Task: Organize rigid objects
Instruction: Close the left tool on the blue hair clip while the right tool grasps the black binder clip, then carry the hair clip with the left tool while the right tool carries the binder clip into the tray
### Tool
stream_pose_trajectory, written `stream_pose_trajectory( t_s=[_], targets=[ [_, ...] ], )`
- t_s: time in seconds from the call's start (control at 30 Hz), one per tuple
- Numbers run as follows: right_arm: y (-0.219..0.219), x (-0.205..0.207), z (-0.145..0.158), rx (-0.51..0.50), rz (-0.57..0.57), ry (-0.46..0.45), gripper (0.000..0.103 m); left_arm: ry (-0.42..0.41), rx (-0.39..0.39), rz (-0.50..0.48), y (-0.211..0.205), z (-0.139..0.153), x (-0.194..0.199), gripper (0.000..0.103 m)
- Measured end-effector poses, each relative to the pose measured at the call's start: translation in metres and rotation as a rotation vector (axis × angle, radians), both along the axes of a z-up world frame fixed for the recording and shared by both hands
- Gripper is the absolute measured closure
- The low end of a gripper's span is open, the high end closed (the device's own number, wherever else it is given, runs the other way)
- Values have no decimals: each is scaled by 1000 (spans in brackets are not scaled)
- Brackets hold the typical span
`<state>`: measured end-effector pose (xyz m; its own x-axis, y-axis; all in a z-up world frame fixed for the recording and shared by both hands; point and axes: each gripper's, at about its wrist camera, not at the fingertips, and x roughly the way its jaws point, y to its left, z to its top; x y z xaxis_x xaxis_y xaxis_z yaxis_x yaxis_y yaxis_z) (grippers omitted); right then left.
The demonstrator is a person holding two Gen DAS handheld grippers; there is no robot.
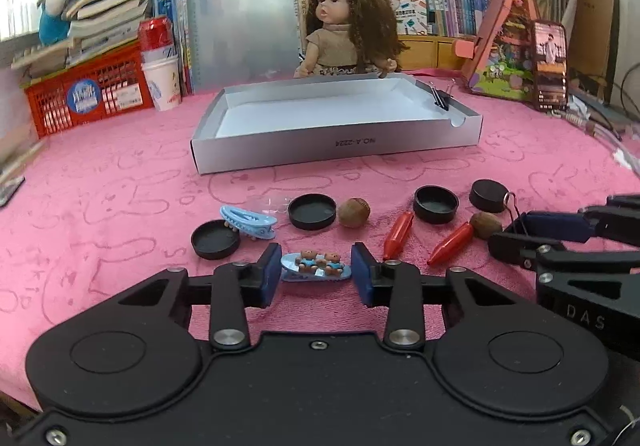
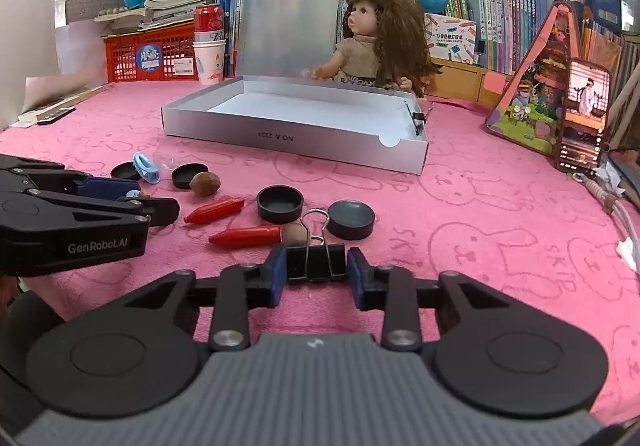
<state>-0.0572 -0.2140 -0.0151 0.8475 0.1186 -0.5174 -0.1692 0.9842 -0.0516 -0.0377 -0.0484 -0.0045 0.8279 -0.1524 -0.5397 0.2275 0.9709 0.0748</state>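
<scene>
In the left wrist view my left gripper (image 1: 316, 270) is open around a blue hair clip with two bears (image 1: 316, 266); small gaps show on both sides. In the right wrist view my right gripper (image 2: 316, 266) is shut on a black binder clip (image 2: 316, 262), blue pads touching its sides. Loose on the pink cloth lie several black caps (image 1: 312, 211), two nuts (image 1: 354, 212), two red crayons (image 1: 398, 232) and a light blue claw clip (image 1: 248, 221). The open silver box (image 1: 336, 144) holds one binder clip (image 1: 442, 98) on its right wall.
A doll (image 1: 348, 30) sits behind the box, with its lid standing upright. A red basket (image 1: 88, 94), cup and can stand back left. A toy house (image 2: 532, 98) and phone (image 2: 584, 118) stand at right, with cables near the edge.
</scene>
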Motion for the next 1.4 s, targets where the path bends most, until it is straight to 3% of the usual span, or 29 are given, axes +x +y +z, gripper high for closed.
stream_pose_trajectory(
  t_s=[0.87,1.4],
  targets=[
    [-27,19,32,141,-155,-1,66,-23,-83,21,15,35,18,68],
    [-31,57,42,199,-155,14,66,-16,-120,17,20,46,54,68]
  ],
)
